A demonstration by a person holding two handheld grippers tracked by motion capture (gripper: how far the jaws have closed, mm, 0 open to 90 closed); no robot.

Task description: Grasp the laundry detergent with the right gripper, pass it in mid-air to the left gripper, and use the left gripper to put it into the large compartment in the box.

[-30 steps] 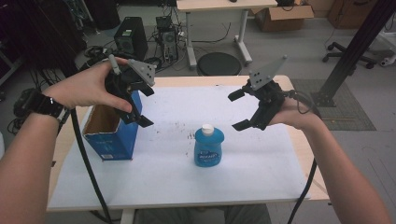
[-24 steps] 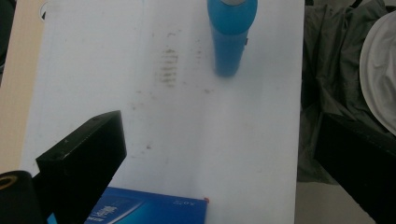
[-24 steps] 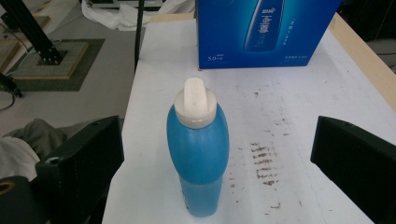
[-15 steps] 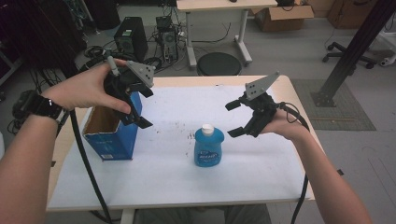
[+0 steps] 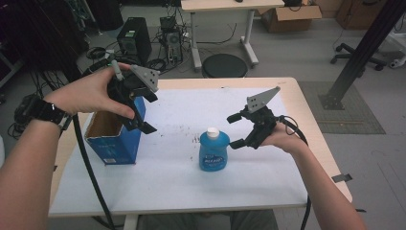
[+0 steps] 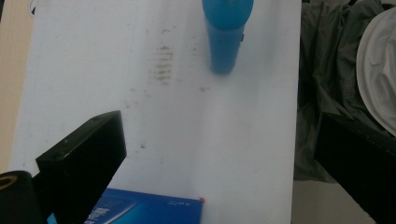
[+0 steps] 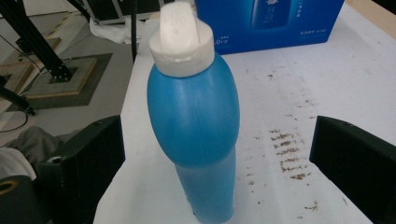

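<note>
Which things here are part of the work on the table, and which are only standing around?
Likely in the work:
- blue bottle, upright, white cap, between the open jaws of the right tool
- blue box, open at the top, under the open left tool

Standing around:
- computer tower on the floor
- round stool
- cardboard box
- office chair

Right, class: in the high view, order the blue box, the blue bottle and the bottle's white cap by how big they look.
1. Blue box, plainly the largest.
2. Blue bottle, smaller than the box.
3. White cap, by far the smallest.
Box and bottle stand about equally far from the camera, so nearness hardly skews the order.
</note>
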